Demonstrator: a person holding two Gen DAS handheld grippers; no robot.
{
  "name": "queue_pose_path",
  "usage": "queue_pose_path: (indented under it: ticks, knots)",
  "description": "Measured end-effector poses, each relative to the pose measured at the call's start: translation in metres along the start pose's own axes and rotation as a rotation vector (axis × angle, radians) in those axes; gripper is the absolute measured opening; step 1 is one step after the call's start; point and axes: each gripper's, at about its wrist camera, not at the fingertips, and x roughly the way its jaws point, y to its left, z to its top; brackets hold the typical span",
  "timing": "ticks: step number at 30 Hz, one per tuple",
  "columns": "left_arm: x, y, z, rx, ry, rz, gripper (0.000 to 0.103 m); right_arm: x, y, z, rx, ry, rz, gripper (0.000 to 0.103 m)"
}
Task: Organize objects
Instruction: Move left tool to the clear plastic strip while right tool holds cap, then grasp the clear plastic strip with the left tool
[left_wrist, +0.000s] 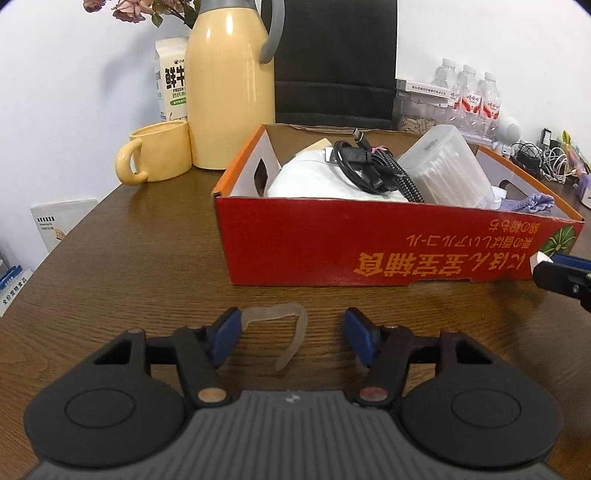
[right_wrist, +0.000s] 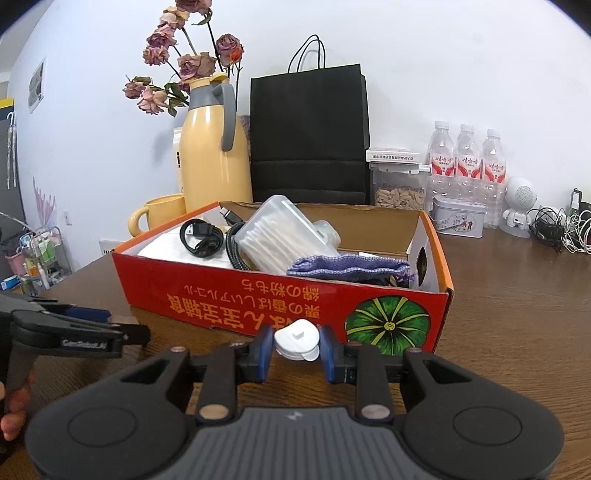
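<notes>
White cap (right_wrist: 296, 340) in right gripper (right_wrist: 295, 354), right wrist view only.

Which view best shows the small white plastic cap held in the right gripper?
The right wrist view: the small white plastic cap sits centred between the right gripper jaws, pressed on both sides. The left wrist view shows only a white sliver at its right edge.

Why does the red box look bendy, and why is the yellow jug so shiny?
Left wrist view: the fisheye lens bows the red box and darkens the corners; a pale glare streak runs down the yellow jug. Right wrist view: the same curving bends the wooden table edge; everything stays sharp and evenly lit.
</notes>
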Motion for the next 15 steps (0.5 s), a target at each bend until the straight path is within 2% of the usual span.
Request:
queue_pose_path:
  ticks: [1,3,6,9,15]
  knots:
    - [0.0001,-0.0013,0.0004,0.0,-0.003,-0.001,0.05,0.0004,0.0003,-0.0001,-0.001,0.002,0.0,0.026]
    - [-0.0005,-0.0048,0.0007,0.007,-0.01,0.013,0.032,0.0,-0.0001,-0.0006,-0.003,0.003,0.001,0.026]
    - [-0.0009,-0.0034,0.0009,-0.002,-0.014,0.02,0.016,0.0004,0.0003,-0.0007,-0.005,0.005,0.001,0.026]
    - [-0.0016,0.0025,0.0012,-0.034,-0.017,0.013,0.008,-0.0001,0.0005,-0.0007,-0.005,0.002,-0.001,0.026]
    - [-0.0075,0.0002,0.001,-0.026,-0.049,-0.004,0.004,-0.0015,0.0012,-0.0006,-0.005,-0.009,-0.002,0.026]
